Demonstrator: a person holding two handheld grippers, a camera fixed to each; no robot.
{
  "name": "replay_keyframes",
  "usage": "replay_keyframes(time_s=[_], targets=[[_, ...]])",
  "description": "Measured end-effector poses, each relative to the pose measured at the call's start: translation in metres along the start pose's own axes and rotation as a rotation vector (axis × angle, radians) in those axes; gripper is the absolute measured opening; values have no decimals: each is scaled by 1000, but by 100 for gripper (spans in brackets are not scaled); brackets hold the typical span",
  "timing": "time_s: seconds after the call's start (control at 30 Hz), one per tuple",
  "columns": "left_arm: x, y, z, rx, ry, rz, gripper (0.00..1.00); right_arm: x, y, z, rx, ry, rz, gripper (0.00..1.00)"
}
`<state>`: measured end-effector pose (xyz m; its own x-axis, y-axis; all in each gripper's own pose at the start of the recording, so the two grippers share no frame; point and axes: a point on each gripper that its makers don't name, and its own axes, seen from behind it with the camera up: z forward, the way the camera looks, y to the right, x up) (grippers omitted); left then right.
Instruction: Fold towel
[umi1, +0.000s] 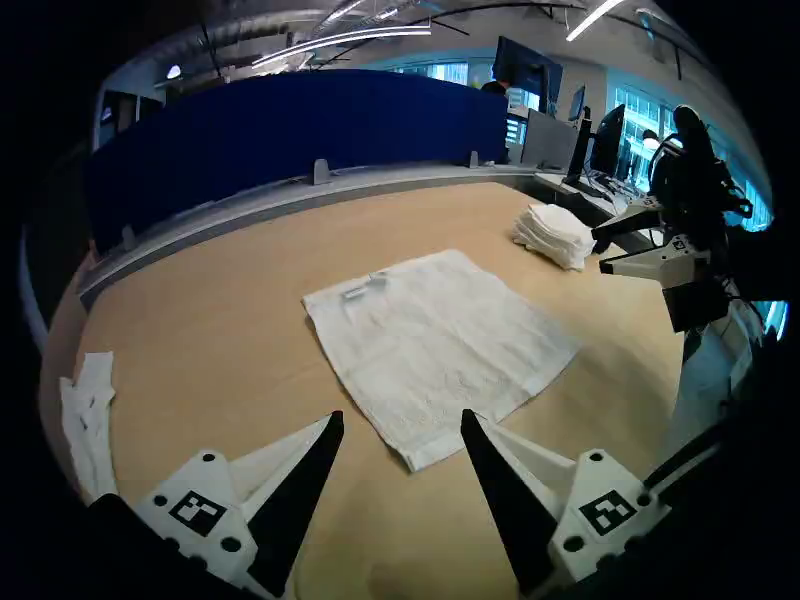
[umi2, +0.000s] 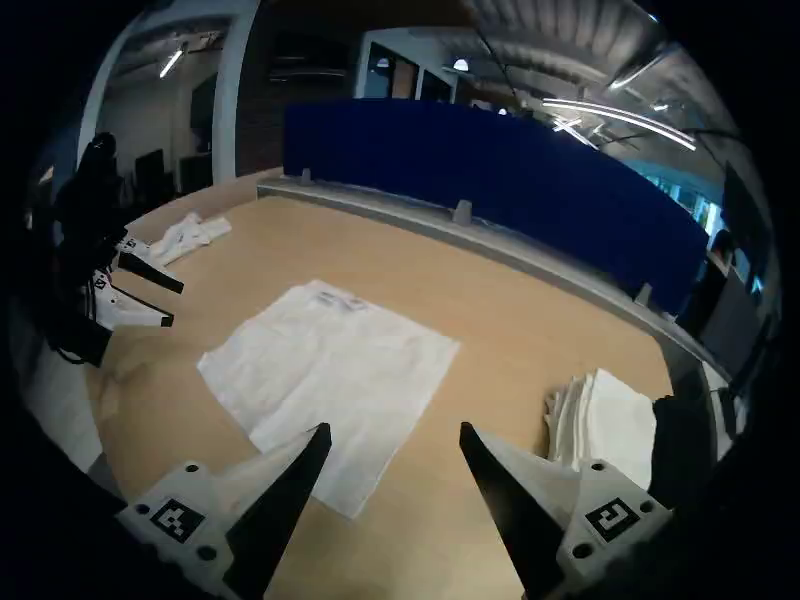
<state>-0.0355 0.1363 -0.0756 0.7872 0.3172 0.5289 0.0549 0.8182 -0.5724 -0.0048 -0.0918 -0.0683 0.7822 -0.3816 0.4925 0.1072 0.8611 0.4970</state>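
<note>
My left tool (umi1: 401, 413) has its two fingers spread wide and is pinching nothing. My right tool (umi2: 394, 426) is spread wide too, with nothing pinched. Each tool has two small black and white square marks on it (umi1: 197, 510). They are patterns, not words.

The towel (umi1: 440, 350) is white and lies open and flat in the middle of the table (umi1: 220, 330). In the left gripper view its near corner sits just in front of my left tool's fingers. In the right gripper view the towel (umi2: 330, 365) has one corner reaching down near the tip of my right tool's left finger.

A little white label (umi1: 362, 290) is sewn at the towel's far edge. I see it in the right gripper view too (umi2: 338, 298). There are marks on it, but they are too small for me to read.

A stack of folded white towels (umi1: 555, 235) sits near one end of the table, well apart from the flat towel. A crumpled white cloth (umi1: 90, 420) lies at the other end. A long blue wall (umi1: 300, 130) runs along the far side of the table.

In the left gripper view I see the right tool (umi1: 600, 253) farther off, above the table edge near the stack. In the right gripper view the left tool (umi2: 178, 305) is near the crumpled cloth (umi2: 185, 235).
</note>
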Motion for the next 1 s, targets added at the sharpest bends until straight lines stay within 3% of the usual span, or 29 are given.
replay_keyframes(time_s=[0.4, 0.77, 1.0], targets=[[-40, 12, 31, -38, -93, 3, 86, -44, -11, 25, 30, -73, 11, 99], [-62, 12, 46, -41, -154, -23, 86, -72, -20, 38, 43, -114, 25, 99], [-69, 17, 52, -48, -176, 9, 83, -93, -28, 43, 66, -151, 45, 92]])
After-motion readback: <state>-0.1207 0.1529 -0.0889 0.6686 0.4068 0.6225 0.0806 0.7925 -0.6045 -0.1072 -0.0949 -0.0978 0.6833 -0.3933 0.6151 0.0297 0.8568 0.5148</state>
